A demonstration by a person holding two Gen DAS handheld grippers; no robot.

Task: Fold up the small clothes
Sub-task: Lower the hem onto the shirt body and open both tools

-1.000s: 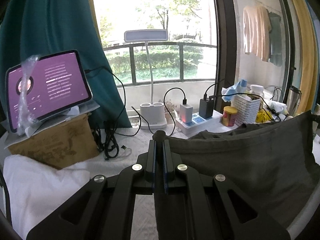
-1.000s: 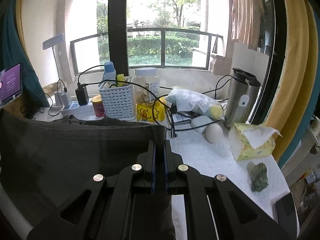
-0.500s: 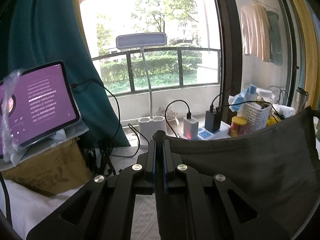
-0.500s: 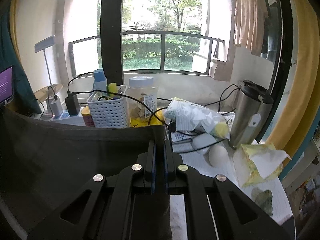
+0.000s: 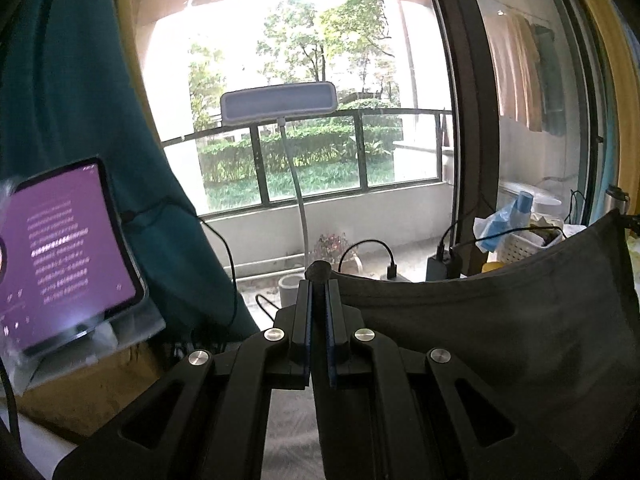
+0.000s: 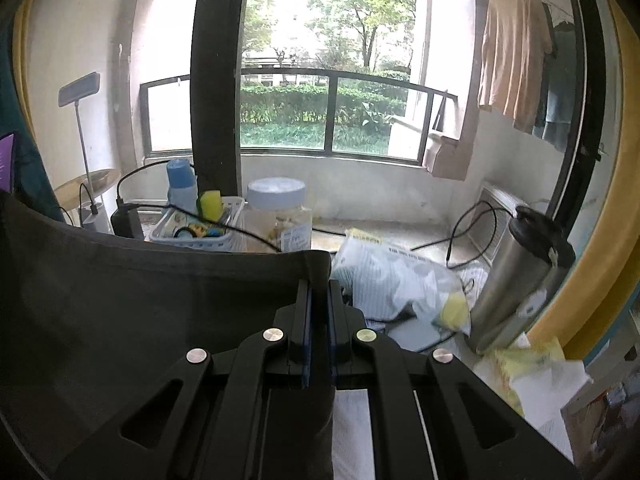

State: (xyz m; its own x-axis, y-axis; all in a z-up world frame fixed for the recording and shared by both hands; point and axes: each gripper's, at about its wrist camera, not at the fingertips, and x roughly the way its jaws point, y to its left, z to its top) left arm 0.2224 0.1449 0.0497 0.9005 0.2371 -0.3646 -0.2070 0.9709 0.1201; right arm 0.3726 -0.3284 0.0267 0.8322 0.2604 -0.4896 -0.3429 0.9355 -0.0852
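Window-side desk was crowded, balcony rail and trees behind, white cloth on top.

Left wrist view: left gripper (image 5: 319, 280) was clamped tight on one top corner of the dark grey garment (image 5: 500, 320), a small nub of fabric poking out above the closed jaws. Top hem ran taut from there to the right and rose toward the far corner. Compared with a second back, the purple tablet (image 5: 60, 248) had slid to the left edge and the desk lamp (image 5: 279, 102) loomed larger and higher, with less of the white cloth visible below. So the gripper had travelled toward the window end and slightly up, cloth carried with it.

Right wrist view: right gripper (image 6: 318, 280) was likewise pinched shut on the other top corner of the garment (image 6: 140, 300), which hung as a flat sheet off to the left. White basket (image 6: 196, 232), lidded jar (image 6: 276, 216) and steel tumbler (image 6: 520, 280) had all grown in frame versus a second earlier; same forward travel.

Read: both hands moving together, garment lifted and stretched between them, off the desk along its upper part. Probably carrying the held edge over for a fold. Fabric looked thin, matte, soft, few wrinkles, hem slightly sagging mid-span. Lower edge was out of sight in both views.
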